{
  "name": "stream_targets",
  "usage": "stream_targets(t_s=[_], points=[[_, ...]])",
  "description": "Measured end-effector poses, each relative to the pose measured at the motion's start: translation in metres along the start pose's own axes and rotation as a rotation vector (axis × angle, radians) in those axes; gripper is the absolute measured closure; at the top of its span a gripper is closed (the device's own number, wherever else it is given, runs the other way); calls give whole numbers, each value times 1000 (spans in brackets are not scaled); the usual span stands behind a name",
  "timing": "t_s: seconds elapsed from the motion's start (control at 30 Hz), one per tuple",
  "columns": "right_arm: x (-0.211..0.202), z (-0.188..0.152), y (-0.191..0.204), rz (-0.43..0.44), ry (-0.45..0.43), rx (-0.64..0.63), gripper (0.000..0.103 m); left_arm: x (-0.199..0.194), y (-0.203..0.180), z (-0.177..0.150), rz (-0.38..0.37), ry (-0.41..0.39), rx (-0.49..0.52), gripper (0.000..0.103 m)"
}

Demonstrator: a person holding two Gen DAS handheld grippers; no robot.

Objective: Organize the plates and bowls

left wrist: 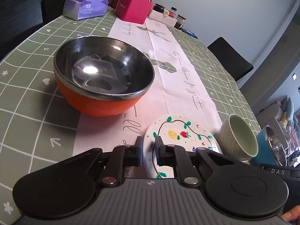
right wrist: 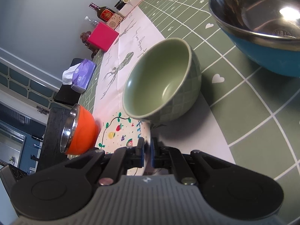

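Observation:
A white plate painted with fruit and vines (left wrist: 180,133) lies near the table's front edge. My left gripper (left wrist: 148,150) is shut on its left rim. My right gripper (right wrist: 147,151) is shut on the same plate (right wrist: 120,135) at its right rim. A green ceramic bowl (left wrist: 238,136) stands at the plate's right edge; in the right wrist view the green bowl (right wrist: 163,82) sits just beyond my fingers and overlaps the plate's rim. An orange bowl with a steel inside (left wrist: 103,75) stands left of the plate. A blue steel-lined bowl (right wrist: 262,24) stands at the right.
The table has a green checked cloth (left wrist: 28,97) and a white runner (left wrist: 174,60). At the far end stand a tissue box (left wrist: 84,5), a pink box (left wrist: 133,7), bottles and jars (left wrist: 168,13). Dark chairs (left wrist: 230,58) stand around the table.

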State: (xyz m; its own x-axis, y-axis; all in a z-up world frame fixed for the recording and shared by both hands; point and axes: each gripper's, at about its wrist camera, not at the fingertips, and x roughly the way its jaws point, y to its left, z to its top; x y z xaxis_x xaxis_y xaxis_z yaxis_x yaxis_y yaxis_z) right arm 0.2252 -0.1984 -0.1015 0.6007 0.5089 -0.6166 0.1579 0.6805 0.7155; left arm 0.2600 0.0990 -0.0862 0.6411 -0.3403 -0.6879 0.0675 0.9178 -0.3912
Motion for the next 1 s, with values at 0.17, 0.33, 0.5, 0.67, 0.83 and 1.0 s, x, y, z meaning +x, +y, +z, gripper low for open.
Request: stream_targets(t_s=[0.17,0.33,0.5,0.67,0.83,1.0], points=[[-11,-4,6,5,5,-10,99,-16,-3,-3,-9,-12,-6,89],[-27,-9,11,9,7,-24,99,-36,-9,-8,-19,-30,-12,89],[-40,-12,17,24,-3,-36,99,-55,-13,-15,-23,-41,-23,89],[-52,-20,23,41,1,-50,99,-72,-12,-25,-20,-48,-45,89],[-65,-31,26,46,-8,-71,99,-83,-14,-38,0,-15,-58,89],[-78,-42,25,42,-13,-90,100,-91,-17,-52,12,12,-58,89]])
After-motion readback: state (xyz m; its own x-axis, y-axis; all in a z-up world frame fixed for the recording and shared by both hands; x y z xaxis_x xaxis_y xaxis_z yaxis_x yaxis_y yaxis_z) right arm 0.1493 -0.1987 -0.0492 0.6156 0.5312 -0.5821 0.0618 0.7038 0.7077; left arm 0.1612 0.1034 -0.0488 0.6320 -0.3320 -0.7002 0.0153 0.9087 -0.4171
